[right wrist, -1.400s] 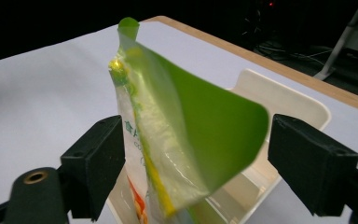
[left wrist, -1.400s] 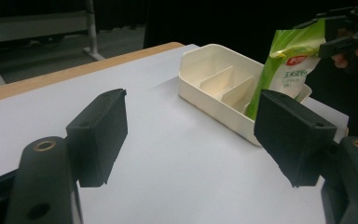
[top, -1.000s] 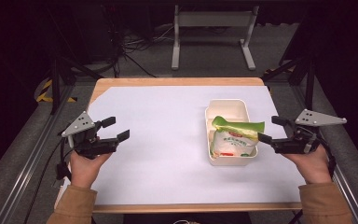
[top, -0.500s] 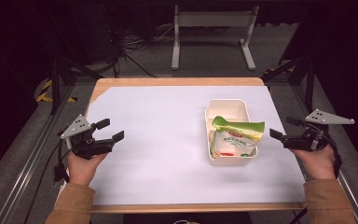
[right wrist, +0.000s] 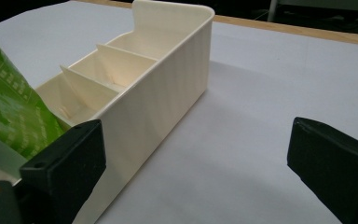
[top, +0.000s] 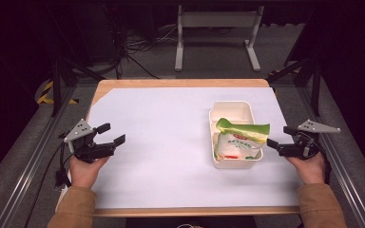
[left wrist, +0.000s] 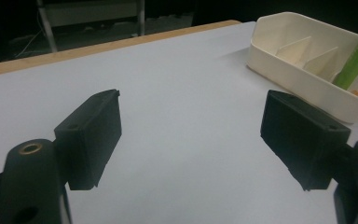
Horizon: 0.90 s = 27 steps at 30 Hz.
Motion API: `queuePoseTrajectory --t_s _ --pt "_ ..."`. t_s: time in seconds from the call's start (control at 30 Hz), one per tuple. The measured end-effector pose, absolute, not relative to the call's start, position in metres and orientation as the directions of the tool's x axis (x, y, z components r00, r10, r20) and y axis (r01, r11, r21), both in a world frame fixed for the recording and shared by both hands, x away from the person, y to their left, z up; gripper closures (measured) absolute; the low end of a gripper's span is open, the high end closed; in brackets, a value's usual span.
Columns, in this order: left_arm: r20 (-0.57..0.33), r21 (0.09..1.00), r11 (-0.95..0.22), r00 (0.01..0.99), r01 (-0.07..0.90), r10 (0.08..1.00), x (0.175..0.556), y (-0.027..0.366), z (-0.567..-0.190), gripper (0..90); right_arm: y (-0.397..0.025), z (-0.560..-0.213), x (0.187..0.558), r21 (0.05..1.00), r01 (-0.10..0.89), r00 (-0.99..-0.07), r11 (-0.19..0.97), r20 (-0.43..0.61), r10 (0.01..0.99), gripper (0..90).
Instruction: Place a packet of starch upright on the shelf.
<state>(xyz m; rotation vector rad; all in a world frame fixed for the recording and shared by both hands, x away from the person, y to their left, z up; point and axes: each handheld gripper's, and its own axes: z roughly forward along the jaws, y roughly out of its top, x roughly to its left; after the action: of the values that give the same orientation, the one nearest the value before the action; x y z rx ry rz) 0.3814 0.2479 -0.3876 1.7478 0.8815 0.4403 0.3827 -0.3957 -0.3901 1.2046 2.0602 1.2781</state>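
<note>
Both grippers hang empty, jaws spread wide: the left gripper [top: 110,134] well away, the right gripper [top: 276,137] just beside the cream box [top: 231,108]. A green-topped bag [top: 240,140] sits in its near compartment. I'd keep clear without nudging the box.

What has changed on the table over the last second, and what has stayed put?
Both hands drew back toward the table's sides: the left hand-held gripper moved left and nearer the person, the right hand-held gripper moved right, away from the box. Both are open and hold nothing. The box and the bag in it kept their places.
</note>
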Motion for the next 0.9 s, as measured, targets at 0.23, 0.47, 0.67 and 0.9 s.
queuePoseTrajectory --t_s 0.23,0.47,0.67,0.9 --pt "-0.138 0.92 -0.144 0.645 0.364 0.752 0.383 0.248 -0.394 21.5 -0.387 -0.408 0.39 0.844 0.495 -0.509 0.205 0.091 0.856 1.1" --pt "-0.139 0.914 -0.15 0.639 0.377 0.757 0.385 0.247 -0.4 21.5 -0.386 -0.423 0.397 0.828 0.529 -0.476 0.186 0.108 0.873 0.0" --pt "-0.148 0.906 -0.148 0.624 0.397 0.767 0.387 0.248 -0.407 21.4 -0.387 -0.434 0.398 0.811 0.549 -0.458 0.203 0.088 0.885 0.0" --pt "-0.142 0.906 -0.152 0.621 0.396 0.771 0.387 0.248 -0.408 21.4 -0.387 -0.434 0.395 0.843 0.507 -0.459 0.18 0.088 0.884 0.0"
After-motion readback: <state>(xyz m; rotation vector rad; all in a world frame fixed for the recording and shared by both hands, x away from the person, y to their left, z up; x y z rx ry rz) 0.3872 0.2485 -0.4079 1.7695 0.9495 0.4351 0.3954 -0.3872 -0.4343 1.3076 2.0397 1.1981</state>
